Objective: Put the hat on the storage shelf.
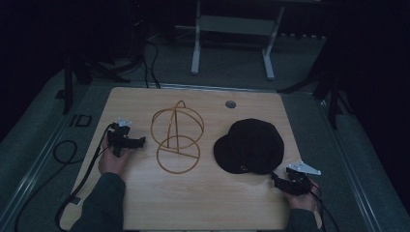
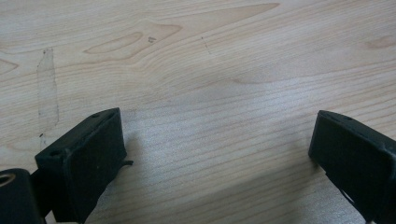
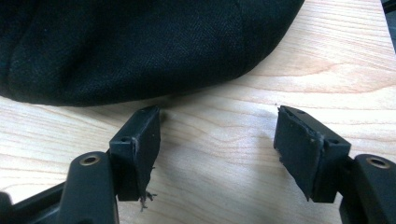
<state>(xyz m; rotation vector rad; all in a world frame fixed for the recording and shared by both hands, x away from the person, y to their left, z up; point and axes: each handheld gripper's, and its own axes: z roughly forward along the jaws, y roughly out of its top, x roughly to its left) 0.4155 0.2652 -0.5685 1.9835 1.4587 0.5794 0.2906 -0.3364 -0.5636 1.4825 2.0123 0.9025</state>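
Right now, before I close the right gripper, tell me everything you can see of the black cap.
The black cap is soft, of a woven, slightly twilled cloth, with a rounded crown and a short brim toward the wire stand. A small pale ring mark sits at its near edge. It lies crown up, flat on the wooden table, on its right half, clear of the stand. The right gripper points at its near edge with jaws open, close but not gripping it.

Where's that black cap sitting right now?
In the high view the black cap lies on the right half of the wooden table, beside the gold wire stand, with the open right tongs just short of its near edge.
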